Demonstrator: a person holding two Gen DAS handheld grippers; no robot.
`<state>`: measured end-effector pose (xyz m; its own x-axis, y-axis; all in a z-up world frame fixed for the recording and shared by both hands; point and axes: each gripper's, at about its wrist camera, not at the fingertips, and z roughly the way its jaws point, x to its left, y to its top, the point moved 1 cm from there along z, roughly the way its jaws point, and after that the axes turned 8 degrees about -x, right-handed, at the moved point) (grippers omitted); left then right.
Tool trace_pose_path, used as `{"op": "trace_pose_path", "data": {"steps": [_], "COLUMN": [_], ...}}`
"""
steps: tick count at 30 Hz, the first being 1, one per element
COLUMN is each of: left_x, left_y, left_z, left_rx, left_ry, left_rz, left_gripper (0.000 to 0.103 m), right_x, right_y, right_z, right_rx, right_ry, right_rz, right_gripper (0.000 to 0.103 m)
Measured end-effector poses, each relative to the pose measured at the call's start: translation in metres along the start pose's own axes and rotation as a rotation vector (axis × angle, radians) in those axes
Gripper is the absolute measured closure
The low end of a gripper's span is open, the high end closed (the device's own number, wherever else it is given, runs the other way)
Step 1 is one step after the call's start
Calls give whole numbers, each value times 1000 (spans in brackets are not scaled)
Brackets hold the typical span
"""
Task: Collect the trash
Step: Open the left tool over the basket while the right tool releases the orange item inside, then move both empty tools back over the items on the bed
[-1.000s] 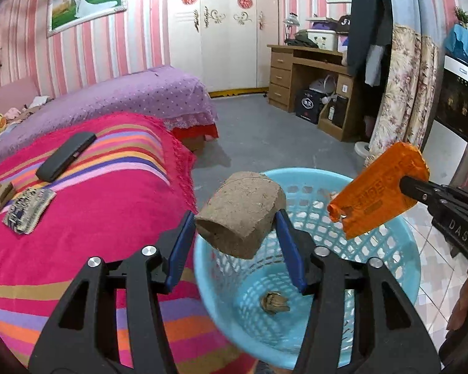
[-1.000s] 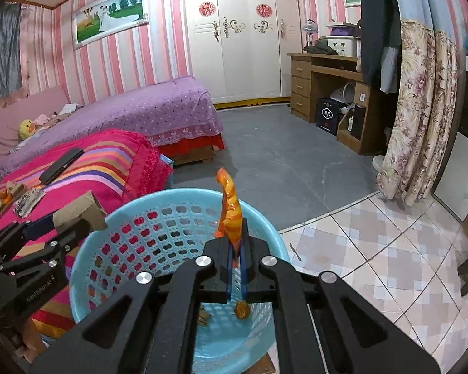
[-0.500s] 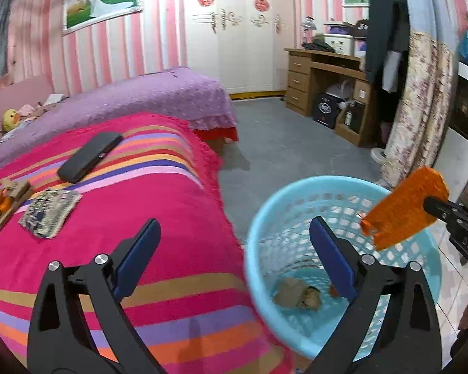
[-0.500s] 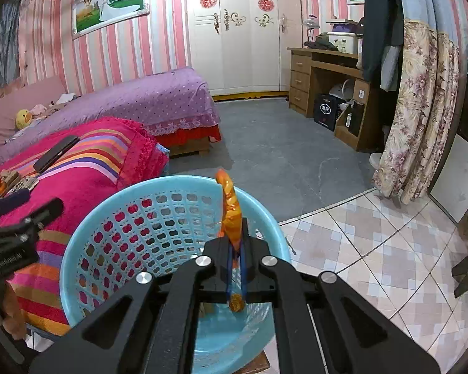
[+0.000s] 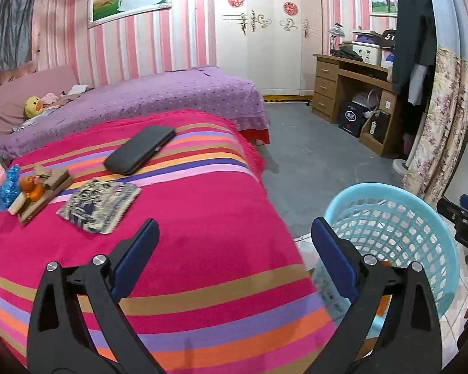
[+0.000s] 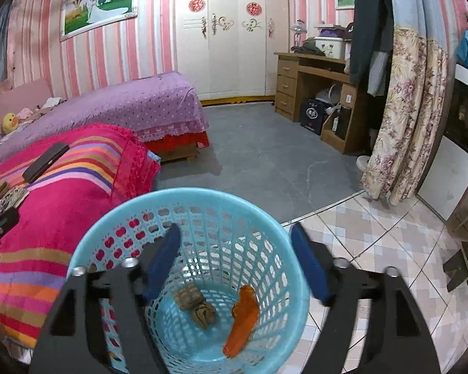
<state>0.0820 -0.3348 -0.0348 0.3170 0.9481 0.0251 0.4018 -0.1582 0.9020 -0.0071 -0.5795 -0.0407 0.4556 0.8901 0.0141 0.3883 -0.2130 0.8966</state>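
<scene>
Inspector: Status of both tools first. Left gripper [image 5: 234, 258] hangs over the near edge of the striped bed cover [image 5: 202, 218], jaws spread wide, nothing between them. Right gripper [image 6: 235, 258] is above the blue basket [image 6: 299, 268], jaws likewise apart and empty.

Clerk: And the trash itself?

Inspector: Three pieces lie on the basket floor, seen from the right wrist view: an orange wrapper [image 6: 241, 321] on the right side, a brown cardboard lump [image 6: 188, 296] left of it, and a crumpled brownish scrap [image 6: 204, 313] touching the lump. The basket stands on the floor just right of the bed.

Clerk: What is outstanding?

Inspector: On the far left of the cover sits a small heap of litter [image 5: 31, 190]: cardboard pieces, something orange, a blue crinkled bit. I judge that to be the remaining trash. Near it lie a patterned pouch [image 5: 99, 204] and a black case [image 5: 140, 152]; these look like belongings, not refuse, though I cannot confirm it.

Clerk: Progress, then?

Inspector: Part done, in my estimate. Deposits are in; the heap is untouched. The left gripper, pointed across the cover, is the better placed to reach for it.
</scene>
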Motion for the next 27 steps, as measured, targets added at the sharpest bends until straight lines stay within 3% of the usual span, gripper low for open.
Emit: {"op": "trace_pose_path", "data": {"steps": [8, 23, 27], "left_x": [49, 180, 220], "left_y": [8, 22, 25], "left_z": [-14, -19, -21], "left_rx": [-15, -39, -48], "left_ry": [29, 122, 129], "left_rz": [-14, -18, -59], "left_gripper": [6, 6, 6], "right_x": [31, 153, 179], "right_y": [15, 28, 27], "right_z": [-8, -9, -7], "right_rx": [-69, -130, -128], "right_ry": [-26, 68, 95], "right_rz": [43, -54, -60], "right_gripper": [6, 5, 5]}}
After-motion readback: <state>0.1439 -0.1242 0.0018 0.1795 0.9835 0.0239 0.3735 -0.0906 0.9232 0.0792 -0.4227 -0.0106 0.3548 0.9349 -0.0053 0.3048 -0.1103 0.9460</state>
